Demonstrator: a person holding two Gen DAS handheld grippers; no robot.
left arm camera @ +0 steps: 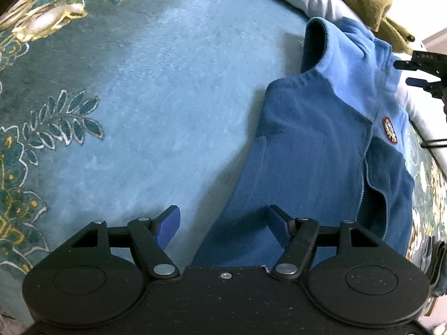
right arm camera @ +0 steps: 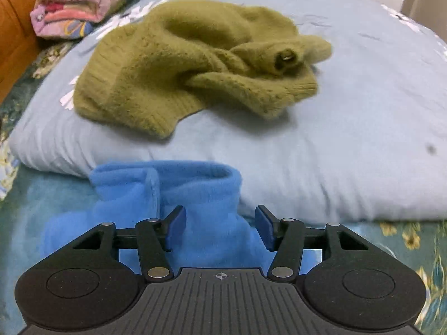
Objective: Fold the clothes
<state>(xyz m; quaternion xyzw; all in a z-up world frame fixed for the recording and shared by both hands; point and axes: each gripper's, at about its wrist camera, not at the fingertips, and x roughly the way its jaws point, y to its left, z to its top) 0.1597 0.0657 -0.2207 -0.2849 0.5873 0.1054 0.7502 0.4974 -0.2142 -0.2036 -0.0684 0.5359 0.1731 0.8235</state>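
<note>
A blue fleece zip jacket (left arm camera: 321,145) lies flat on a teal floral blanket (left arm camera: 145,111), collar toward the far side, round badge on its chest. My left gripper (left arm camera: 223,223) is open and empty over the jacket's lower left edge. In the right wrist view my right gripper (right arm camera: 220,223) is open and empty just above the jacket's collar (right arm camera: 167,192). The right gripper also shows at the far right of the left wrist view (left arm camera: 419,72). An olive knit sweater (right arm camera: 195,64) lies crumpled on a pale blue pillow (right arm camera: 349,139) beyond the collar.
A folded pink floral cloth (right arm camera: 81,2) lies at the back left beside an orange-brown headboard (right arm camera: 14,42). The pillow rises right behind the jacket's collar. The blanket stretches left of the jacket.
</note>
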